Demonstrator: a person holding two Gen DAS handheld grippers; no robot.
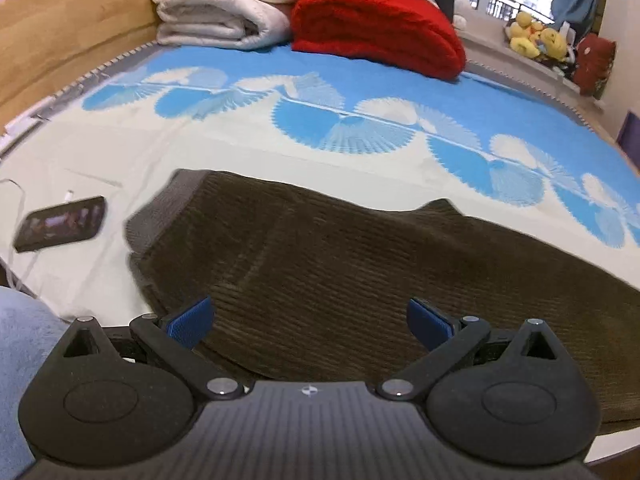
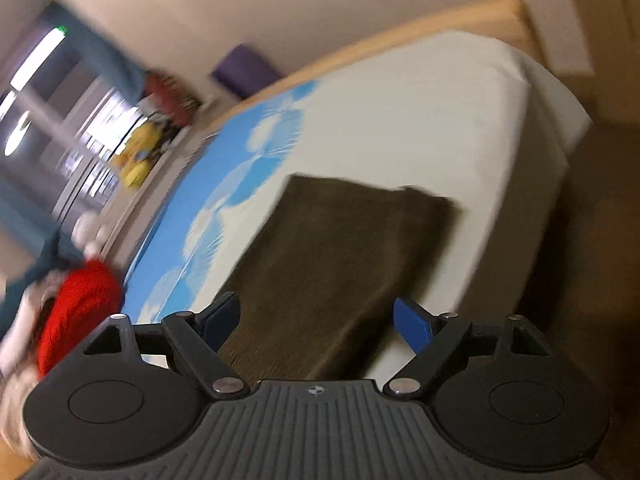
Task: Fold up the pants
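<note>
Dark brown corduroy pants (image 1: pixel 360 264) lie flat on the bed, waistband with a grey band at the left, legs running off to the right. My left gripper (image 1: pixel 310 322) is open and empty, hovering just above the near part of the pants. In the blurred right wrist view the pants (image 2: pixel 344 256) stretch away to the leg ends near the bed's corner. My right gripper (image 2: pixel 316 320) is open and empty above the pants.
A phone (image 1: pixel 60 229) with a cable lies left of the pants. Folded white blankets (image 1: pixel 224 8) and a red blanket (image 1: pixel 376 28) sit at the far side of the blue-and-white bedsheet (image 1: pixel 360 92). Yellow plush toys (image 1: pixel 536 36) sit on the window sill.
</note>
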